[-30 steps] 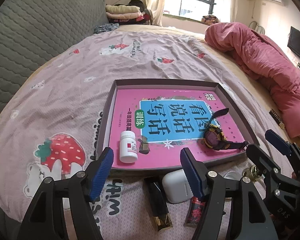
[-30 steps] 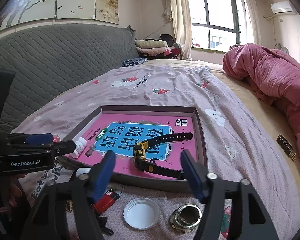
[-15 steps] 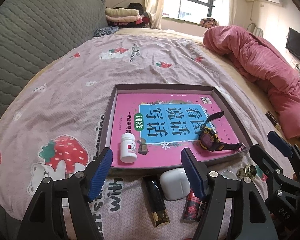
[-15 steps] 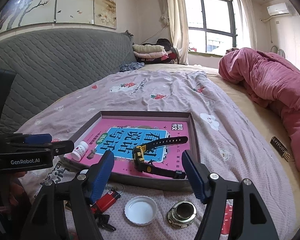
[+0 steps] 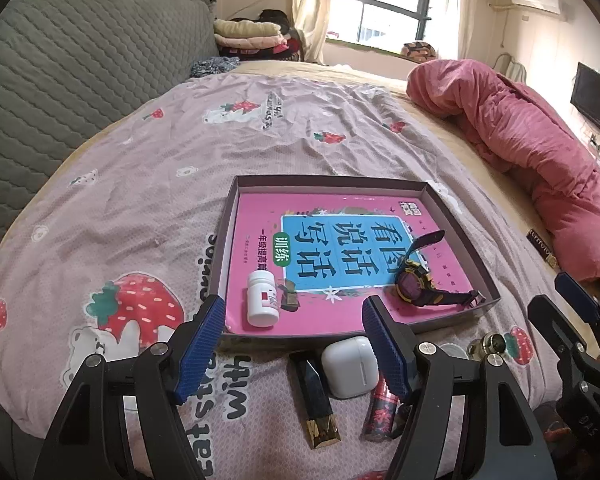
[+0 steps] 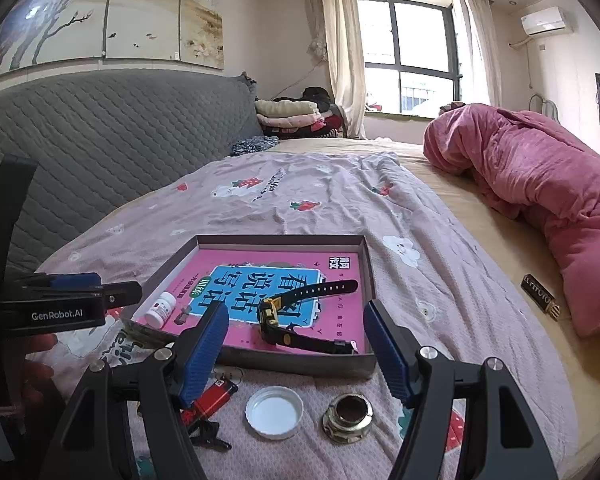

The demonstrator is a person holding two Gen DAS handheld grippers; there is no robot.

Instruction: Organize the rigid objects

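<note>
A shallow grey box (image 5: 460,232) lined with a pink book lies on the bed. Inside it rest a white pill bottle (image 5: 262,298), a small dark clip (image 5: 289,295) and a black-and-yellow watch (image 5: 412,286). In front of the box lie a white earbud case (image 5: 350,366), a black-and-gold tube (image 5: 314,400) and a red lighter (image 5: 378,410). My left gripper (image 5: 296,350) hovers open over the box's near edge, holding nothing. In the right wrist view my right gripper (image 6: 296,350) is open above a white cap (image 6: 274,406), a metal nut (image 6: 347,418), the lighter (image 6: 210,398) and the watch (image 6: 292,320).
The bed has a pink strawberry-print sheet (image 5: 148,184). A rolled pink quilt (image 5: 540,152) lies along the right side. The grey padded headboard (image 5: 60,80) stands at the left. A small black label (image 6: 538,294) rests on the bare mattress. A hand (image 6: 32,364) holds the left gripper.
Both views have drawn back and risen a little, so the box and the loose things sit lower and farther from the fingertips. Nothing on the bed has moved and both grippers stay open.
</note>
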